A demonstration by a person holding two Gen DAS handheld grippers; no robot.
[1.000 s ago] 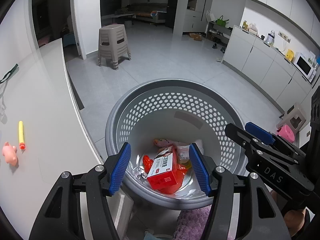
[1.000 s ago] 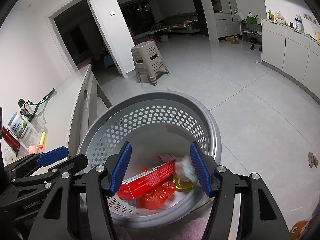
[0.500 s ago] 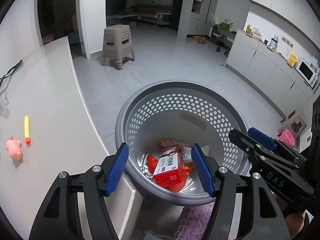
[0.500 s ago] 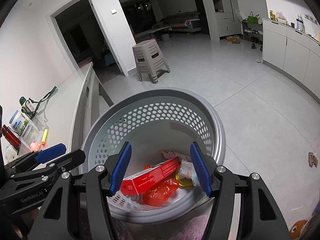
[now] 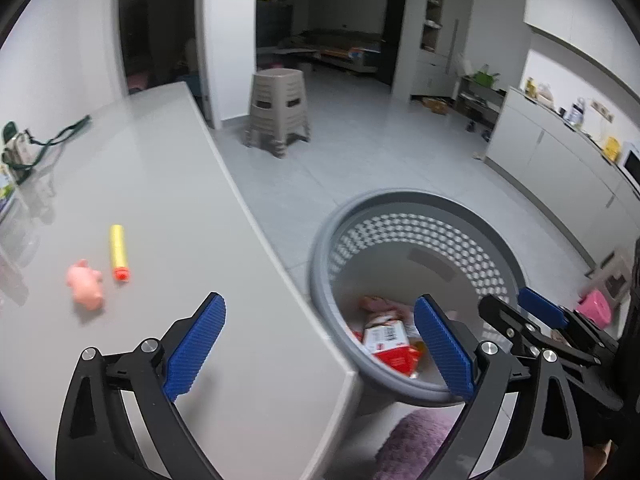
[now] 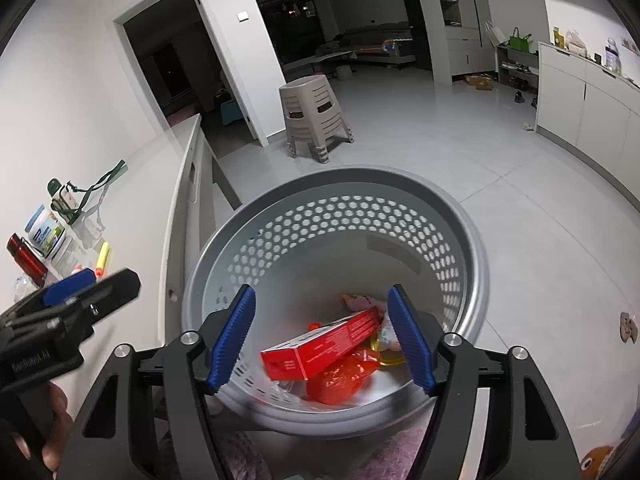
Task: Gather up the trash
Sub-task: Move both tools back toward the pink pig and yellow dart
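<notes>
The left gripper (image 5: 320, 344) straddles the counter's corner edge (image 5: 348, 376), its jaws opening and empty. The right gripper (image 6: 322, 336) hangs over the grey perforated basket (image 6: 472, 248), jaws also opening, gripping nothing. In the basket a red box (image 6: 320, 348) lies tilted, long axis rising to the right, among red wrappers. On the smooth counter (image 5: 140, 184) lie a pink pig toy (image 5: 85, 283) and a yellow dart (image 5: 118, 252), orange tip nearest. Beyond is open tiled floor (image 6: 440, 128) and stacked stools (image 6: 314, 114)
</notes>
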